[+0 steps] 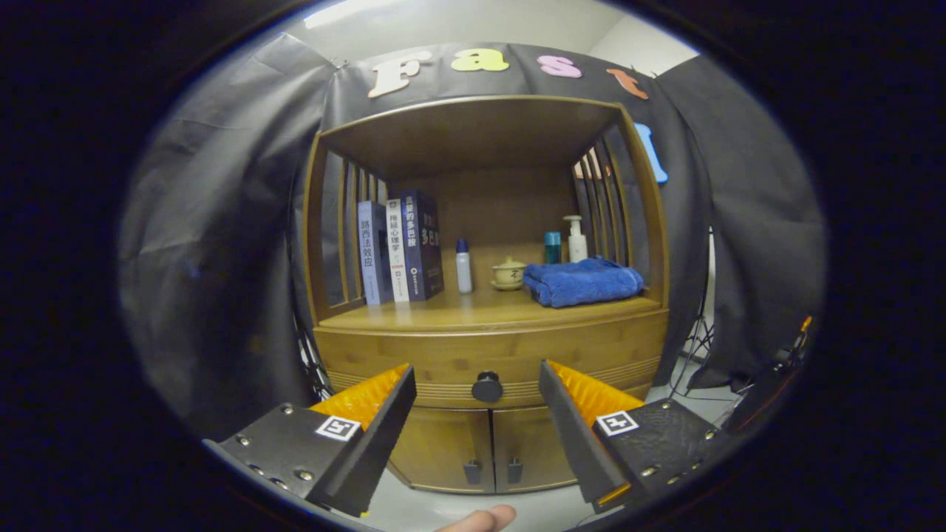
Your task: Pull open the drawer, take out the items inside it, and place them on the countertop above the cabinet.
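A wooden cabinet stands ahead of me with a shut drawer [488, 355] across its front. The drawer's round dark knob [487, 386] sits between my two fingers and some way beyond them. My gripper [477, 380] is open, with nothing between its fingers. The countertop [473, 310] lies just above the drawer, under an open shelf frame. What is inside the drawer is hidden.
On the countertop stand three books [399, 251], a small white bottle [463, 267], a lidded cup [509, 273], a folded blue towel [582, 282], a teal bottle [552, 247] and a pump bottle [576, 238]. Two cabinet doors [491, 447] sit below the drawer. A fingertip [480, 519] shows beneath the fingers.
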Demonstrator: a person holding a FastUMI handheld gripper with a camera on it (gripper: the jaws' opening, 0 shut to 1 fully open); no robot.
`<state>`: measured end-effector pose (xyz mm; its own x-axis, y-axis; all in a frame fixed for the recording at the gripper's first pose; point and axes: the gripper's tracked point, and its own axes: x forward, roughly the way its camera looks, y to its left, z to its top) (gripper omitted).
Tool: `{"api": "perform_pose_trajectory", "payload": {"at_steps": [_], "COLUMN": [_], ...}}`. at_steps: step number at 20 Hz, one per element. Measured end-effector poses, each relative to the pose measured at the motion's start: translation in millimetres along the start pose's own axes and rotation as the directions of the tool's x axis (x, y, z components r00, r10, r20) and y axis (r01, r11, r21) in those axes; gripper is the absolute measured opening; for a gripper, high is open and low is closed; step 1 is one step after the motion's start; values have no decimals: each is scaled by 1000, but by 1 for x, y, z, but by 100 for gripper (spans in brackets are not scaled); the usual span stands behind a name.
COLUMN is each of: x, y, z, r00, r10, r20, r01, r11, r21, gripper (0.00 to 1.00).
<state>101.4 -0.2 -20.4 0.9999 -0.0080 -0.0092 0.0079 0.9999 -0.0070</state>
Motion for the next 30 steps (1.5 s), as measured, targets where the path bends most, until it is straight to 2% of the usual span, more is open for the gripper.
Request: {"api": "perform_pose_trajectory", "payload": {"at_steps": [9, 13, 16, 19, 21, 25, 30], "x": [87, 110, 122, 128, 127, 127, 129], "y": [-7, 0, -2, -8, -9, -12, -8], "z": [-51, -61, -87, -93, -93, -87, -88], "r00": [998, 998, 990, 989, 990, 995, 991], "r10": [-25, -15, -41, -71, -61, -43, -63], "r20": [-53, -66, -139, -133, -124, -95, -121], "r01": [25, 14, 35, 62, 55, 43, 51], "r11": [1000, 1000, 998, 996, 997, 999, 994], "r21": [-7, -15, -46, -70, -49, -3, -100], "gripper": [100, 100, 100, 80, 66, 60, 56]}}
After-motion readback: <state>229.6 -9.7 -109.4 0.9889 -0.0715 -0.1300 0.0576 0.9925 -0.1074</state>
